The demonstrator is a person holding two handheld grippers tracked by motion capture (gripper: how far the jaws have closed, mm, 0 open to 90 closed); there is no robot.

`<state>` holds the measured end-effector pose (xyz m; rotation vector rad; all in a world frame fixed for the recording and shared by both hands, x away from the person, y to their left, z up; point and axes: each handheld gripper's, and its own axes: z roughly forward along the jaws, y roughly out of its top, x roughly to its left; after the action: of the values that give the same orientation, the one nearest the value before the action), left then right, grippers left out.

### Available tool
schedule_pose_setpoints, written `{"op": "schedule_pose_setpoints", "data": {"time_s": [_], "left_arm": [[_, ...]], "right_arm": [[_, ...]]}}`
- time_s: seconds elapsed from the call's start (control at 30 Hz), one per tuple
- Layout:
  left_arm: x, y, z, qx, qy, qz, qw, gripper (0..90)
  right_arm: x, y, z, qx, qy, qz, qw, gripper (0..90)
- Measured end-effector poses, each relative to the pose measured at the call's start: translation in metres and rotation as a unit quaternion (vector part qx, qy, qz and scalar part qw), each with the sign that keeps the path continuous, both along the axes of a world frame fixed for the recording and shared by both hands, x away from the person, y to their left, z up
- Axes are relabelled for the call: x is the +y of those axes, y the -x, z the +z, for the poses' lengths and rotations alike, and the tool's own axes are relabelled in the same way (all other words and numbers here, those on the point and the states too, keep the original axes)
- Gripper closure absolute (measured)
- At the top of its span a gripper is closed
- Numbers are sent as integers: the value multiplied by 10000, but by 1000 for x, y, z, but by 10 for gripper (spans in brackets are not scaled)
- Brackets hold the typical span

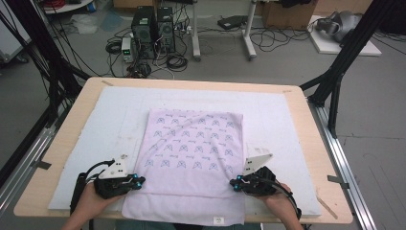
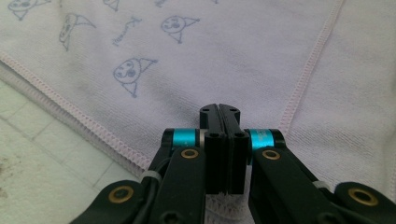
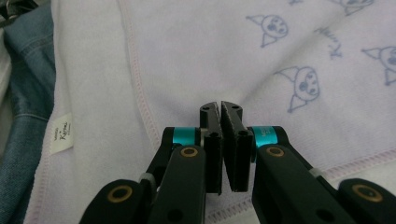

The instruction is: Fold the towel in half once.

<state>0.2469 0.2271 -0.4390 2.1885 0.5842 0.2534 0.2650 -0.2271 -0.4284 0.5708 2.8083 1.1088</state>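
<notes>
A pale lilac terry towel printed with small blue cartoon faces [image 1: 191, 158] lies flat on the worktop [image 1: 297, 103], on top of a white padded mat [image 1: 277, 124] that covers most of the wood. The towel's long axis runs from the person's edge toward the far side of the worktop. Its near part is plain and hangs slightly over the near edge, where a small white label [image 1: 218, 220] is sewn. A printed layer lies folded over the plain one, so the far two thirds show the pattern and a stitched hem crosses the cloth between the two grippers.

The left gripper [image 1: 136, 181] sits at the towel's left edge, pointing inward to the right. In the left gripper view its jaws stand pressed flat together, with the hem of the towel [image 2: 140, 161] running under them; whether cloth is pinched between them cannot be told.

The right gripper [image 1: 235, 182] sits at the towel's right edge, pointing inward to the left. In the right gripper view its jaws meet at the base, with a thin wedge of gap at the tips, over the stitched seam [image 3: 140, 93]. Blue denim [image 3: 23, 116] shows beyond the towel's edge there.
</notes>
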Motion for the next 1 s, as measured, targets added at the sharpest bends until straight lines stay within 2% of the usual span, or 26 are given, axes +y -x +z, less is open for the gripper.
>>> {"op": "schedule_pose_setpoints", "data": {"time_s": [0.13,0.3,0.4,0.5,0.6,0.7,0.73,0.8,0.9,1.0], "left_arm": [[6,3,9,-66,194,57,9998,886],[10,8,21,-215,258,78,9994,888],[11,10,19,-138,262,60,9995,898],[9,11,9,41,214,-7,9998,893],[4,8,1,173,97,43,9998,711],[-1,3,-3,154,-52,177,9997,560],[-3,2,-4,129,-86,184,9997,536],[-5,1,-5,39,-115,151,9998,577],[-8,2,-5,-6,-96,148,9998,787],[-9,3,-4,-39,-61,205,9998,862]], "right_arm": [[-3,1,10,-42,-163,-30,9999,873],[-4,2,21,-84,-261,11,9996,874],[-4,3,19,-39,-211,28,9998,873],[-3,6,16,-60,-193,21,9998,873],[-4,5,10,10,-168,30,9999,871],[-4,4,5,34,-117,17,9999,870],[-4,4,2,42,-110,12,9999,870],[-5,3,-2,87,-141,-4,9999,870],[-4,4,-8,127,-170,-35,9998,870],[-5,3,-10,137,-234,-62,9996,870]]}}
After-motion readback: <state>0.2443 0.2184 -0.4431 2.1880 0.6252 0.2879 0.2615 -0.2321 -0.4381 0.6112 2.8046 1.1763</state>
